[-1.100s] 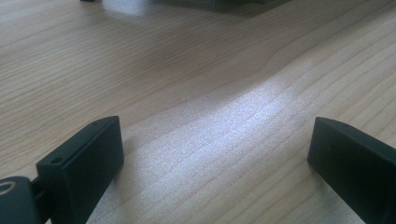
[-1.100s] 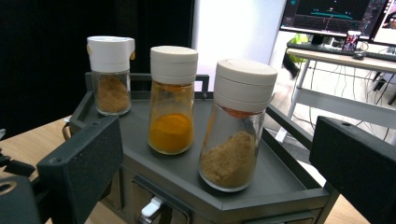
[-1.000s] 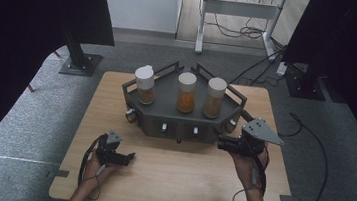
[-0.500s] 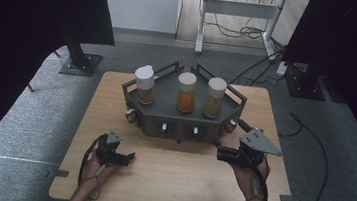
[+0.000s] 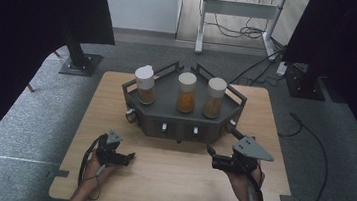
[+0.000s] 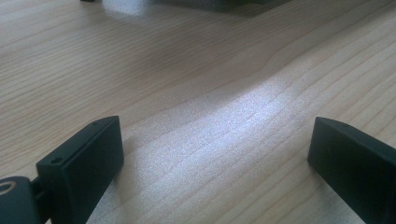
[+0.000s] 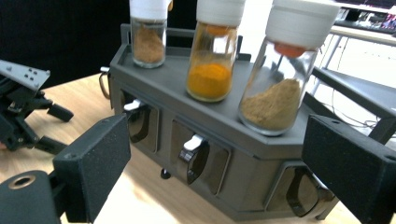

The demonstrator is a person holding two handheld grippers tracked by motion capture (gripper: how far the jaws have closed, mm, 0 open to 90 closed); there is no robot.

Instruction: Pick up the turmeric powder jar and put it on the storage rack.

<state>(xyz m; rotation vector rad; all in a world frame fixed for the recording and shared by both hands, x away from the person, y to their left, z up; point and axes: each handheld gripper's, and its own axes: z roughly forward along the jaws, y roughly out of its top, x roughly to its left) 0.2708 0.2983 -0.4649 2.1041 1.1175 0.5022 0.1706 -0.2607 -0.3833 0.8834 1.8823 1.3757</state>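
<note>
Centre of the high view, on the pale wood-grain worktop (image 5: pixel 274 125): dark hexagonal spice rack (image 5: pixel 183 118), matte, rigid, probably heavy, holding 3 smooth glass jars (image 7: pixel 210 56) with ribbed white caps, likely fragile and slippery; best gripped at the cap. Right claw (image 7: pixel 219 168) wide, just been closing, empty, facing the rack. Left claw (image 6: pixel 212 163) wide open, empty.

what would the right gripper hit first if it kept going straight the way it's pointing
Most likely the dark front face of the spice rack, around its small drawer handles, below the three spice jars. The right gripper has open, empty jaws that have just been closing a little. Depth is hard to judge.
</note>
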